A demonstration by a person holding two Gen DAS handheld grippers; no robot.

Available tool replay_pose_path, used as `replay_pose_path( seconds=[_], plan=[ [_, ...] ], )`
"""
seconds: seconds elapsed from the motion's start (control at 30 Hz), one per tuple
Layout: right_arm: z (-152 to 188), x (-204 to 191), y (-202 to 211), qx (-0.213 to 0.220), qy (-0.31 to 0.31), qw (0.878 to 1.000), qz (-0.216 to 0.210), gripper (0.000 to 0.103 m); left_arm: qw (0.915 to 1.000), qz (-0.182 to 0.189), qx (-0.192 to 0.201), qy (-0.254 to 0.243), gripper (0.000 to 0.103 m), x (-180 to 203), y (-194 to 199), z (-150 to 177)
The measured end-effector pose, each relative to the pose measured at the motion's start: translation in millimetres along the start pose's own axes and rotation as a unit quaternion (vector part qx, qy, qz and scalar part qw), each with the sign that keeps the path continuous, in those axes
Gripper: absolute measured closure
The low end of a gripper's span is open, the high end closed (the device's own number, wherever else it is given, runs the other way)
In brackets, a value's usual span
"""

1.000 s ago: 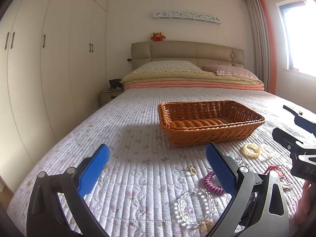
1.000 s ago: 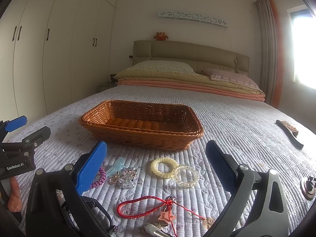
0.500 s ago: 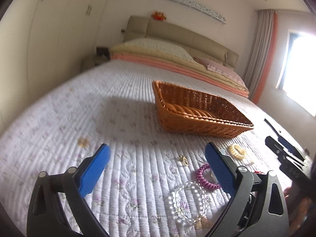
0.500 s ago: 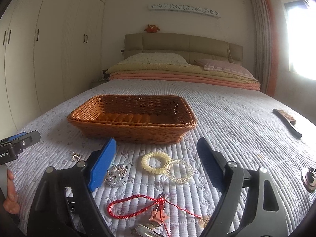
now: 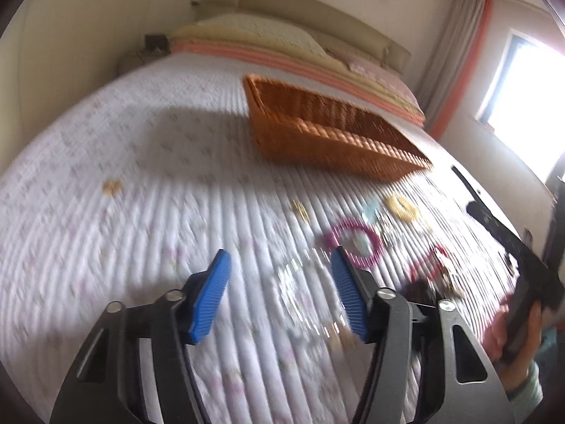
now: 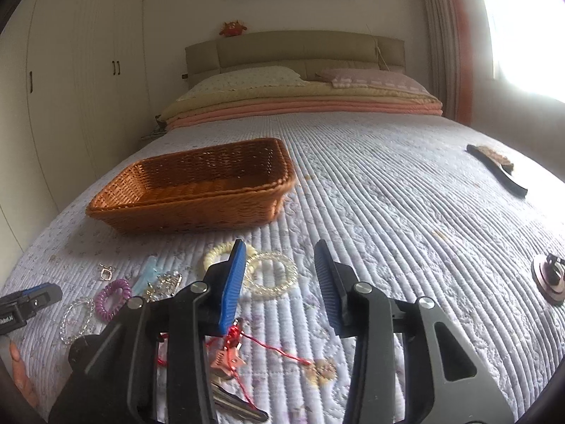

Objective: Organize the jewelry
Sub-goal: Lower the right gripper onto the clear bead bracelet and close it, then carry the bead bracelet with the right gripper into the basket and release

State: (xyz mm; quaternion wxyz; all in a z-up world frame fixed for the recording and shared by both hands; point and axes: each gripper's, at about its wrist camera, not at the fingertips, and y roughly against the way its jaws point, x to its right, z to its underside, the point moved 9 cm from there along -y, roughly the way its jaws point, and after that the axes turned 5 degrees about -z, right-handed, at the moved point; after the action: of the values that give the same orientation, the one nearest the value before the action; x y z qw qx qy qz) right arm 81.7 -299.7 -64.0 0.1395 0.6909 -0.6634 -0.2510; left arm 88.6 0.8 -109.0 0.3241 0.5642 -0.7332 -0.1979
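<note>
An empty brown wicker basket [image 6: 197,190] [image 5: 328,130] sits on the quilted bed. Jewelry lies in front of it. My left gripper [image 5: 280,272] is open just above a clear bead bracelet [image 5: 303,304], with a purple coil ring [image 5: 355,243] beyond its right finger. My right gripper [image 6: 279,258] is open and empty over a clear coil ring [image 6: 270,275]; a yellow coil ring [image 6: 219,252] lies behind its left finger. A red cord with a star charm and key [image 6: 229,357] lies under it. The purple coil [image 6: 113,298] and the bead bracelet [image 6: 76,319] show at left.
A small gold clasp [image 6: 105,271] and a pale blue clip with a sparkly piece [image 6: 155,279] lie among the jewelry. A dark brush [image 6: 496,169] and a round brown disc [image 6: 549,279] lie at right. Pillows and headboard at the far end. The left view is blurred.
Both grippers have tilted down and moved closer to the jewelry. Both pairs of jaws have narrowed but stay open. The left now hangs over the bead bracelet, the right over the clear coil.
</note>
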Motion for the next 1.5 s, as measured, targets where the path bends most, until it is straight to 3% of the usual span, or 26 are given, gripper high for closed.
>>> replay_pose_path(
  seconds=[0.1,0.23,0.6,0.7,0.77,0.83,0.93,1.17,1.37,1.5],
  plan=[
    [1,10,-8,-0.032,-0.004,0.999,-0.009,0.066,0.9998,-0.005,-0.012,-0.015,0.051,4,0,10],
    [6,9,-33,-0.092,0.028,0.995,-0.012,0.068,0.9992,-0.022,-0.024,-0.023,0.064,5,-6,13],
    [20,-2,-91,-0.184,0.078,0.980,-0.014,0.072,0.9962,-0.059,-0.033,-0.055,0.062,12,-9,18],
    [21,-8,-92,-0.182,0.088,0.979,-0.015,0.091,0.9940,-0.078,-0.033,-0.070,0.064,14,-10,19],
    [22,-9,-90,-0.178,0.090,0.980,-0.018,0.094,0.9923,-0.093,-0.032,-0.075,0.072,13,-10,19],
    [19,-10,-84,-0.169,0.092,0.981,-0.021,0.095,0.9929,-0.090,-0.029,-0.073,0.097,12,-9,17],
    [14,-12,-74,-0.148,0.094,0.984,-0.033,0.095,0.9948,-0.078,-0.027,-0.059,0.097,9,-8,15],
    [-10,-20,-41,-0.099,0.076,0.990,-0.062,0.095,0.9962,-0.057,0.016,-0.064,0.097,23,14,-1],
    [-55,-40,-18,-0.051,0.091,0.991,-0.079,0.095,0.9946,-0.023,0.066,-0.076,0.097,48,37,-46],
    [-89,-60,-25,-0.034,0.106,0.990,-0.083,0.095,0.9910,0.005,0.096,-0.093,0.097,72,43,-86]
  ],
)
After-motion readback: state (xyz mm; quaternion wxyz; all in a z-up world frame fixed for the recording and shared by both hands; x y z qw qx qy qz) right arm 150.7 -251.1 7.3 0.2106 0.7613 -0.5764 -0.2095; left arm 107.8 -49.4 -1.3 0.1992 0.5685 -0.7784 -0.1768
